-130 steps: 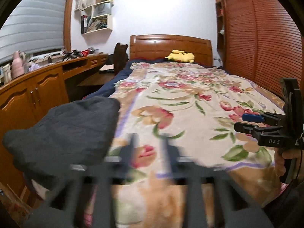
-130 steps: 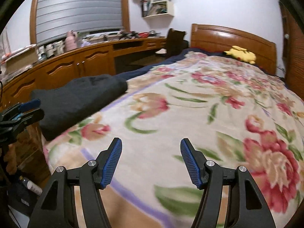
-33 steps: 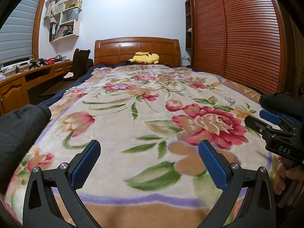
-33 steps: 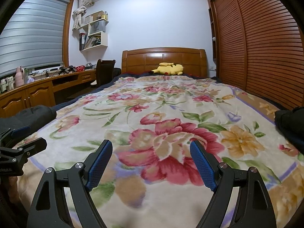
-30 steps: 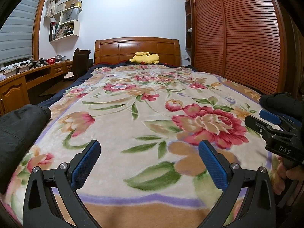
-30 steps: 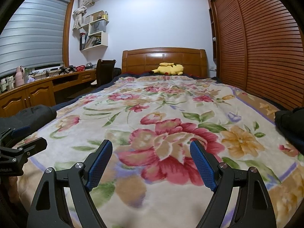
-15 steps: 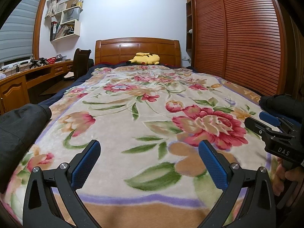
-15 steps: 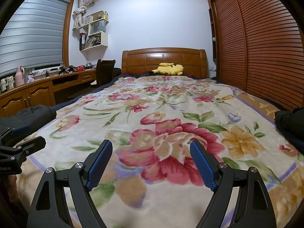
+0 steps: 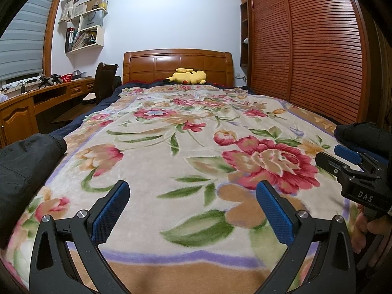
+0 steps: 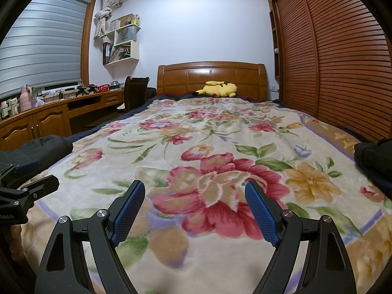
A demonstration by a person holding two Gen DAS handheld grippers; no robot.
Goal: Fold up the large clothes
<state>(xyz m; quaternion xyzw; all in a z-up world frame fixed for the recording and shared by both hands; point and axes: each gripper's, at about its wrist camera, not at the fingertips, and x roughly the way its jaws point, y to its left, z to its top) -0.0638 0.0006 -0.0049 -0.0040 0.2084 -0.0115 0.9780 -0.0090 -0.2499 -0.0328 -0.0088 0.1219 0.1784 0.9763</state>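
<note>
A floral blanket (image 9: 171, 161) is covering the whole bed. A dark folded garment (image 9: 22, 169) is lying at the blanket's near left corner, and another dark garment (image 10: 374, 156) is lying at its right edge. Both the left gripper (image 9: 193, 210) and the right gripper (image 10: 194, 210) are hovering over the near edge, jaws wide apart and holding nothing.

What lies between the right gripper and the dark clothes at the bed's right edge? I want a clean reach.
Nothing visible does. The right gripper hangs open over the floral blanket, and only bare blanket separates it from the dark clothes at the right edge.
</note>
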